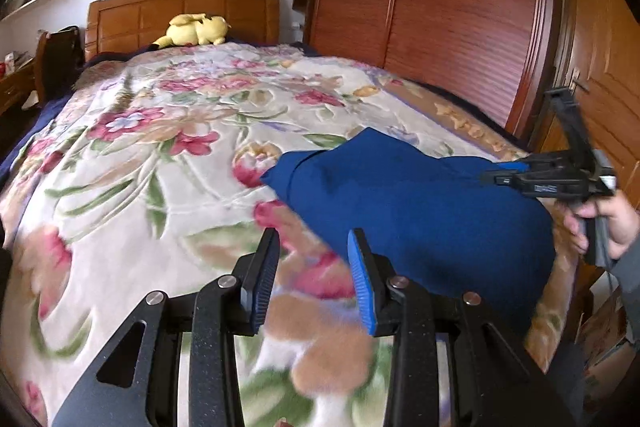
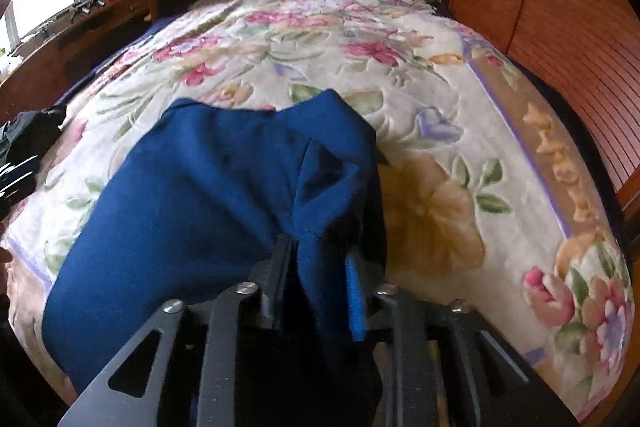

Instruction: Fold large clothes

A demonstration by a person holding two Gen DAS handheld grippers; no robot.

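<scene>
A dark blue garment [image 1: 420,211] lies folded on the floral bedspread [image 1: 160,155] at the bed's near right side. My left gripper [image 1: 314,243] is open and empty, just left of the garment's near edge. My right gripper [image 2: 320,251] is shut on a fold of the blue garment [image 2: 208,187], which bunches between its fingers. In the left wrist view the right gripper [image 1: 504,175] shows at the garment's right edge, held by a hand [image 1: 608,223].
A yellow plush toy [image 1: 196,29] lies by the wooden headboard [image 1: 180,7]. A tall wooden wardrobe [image 1: 440,7] stands along the bed's right side. A desk with clutter [image 2: 72,23] runs along the left. Dark clothing [image 2: 24,147] lies at the bed's left edge.
</scene>
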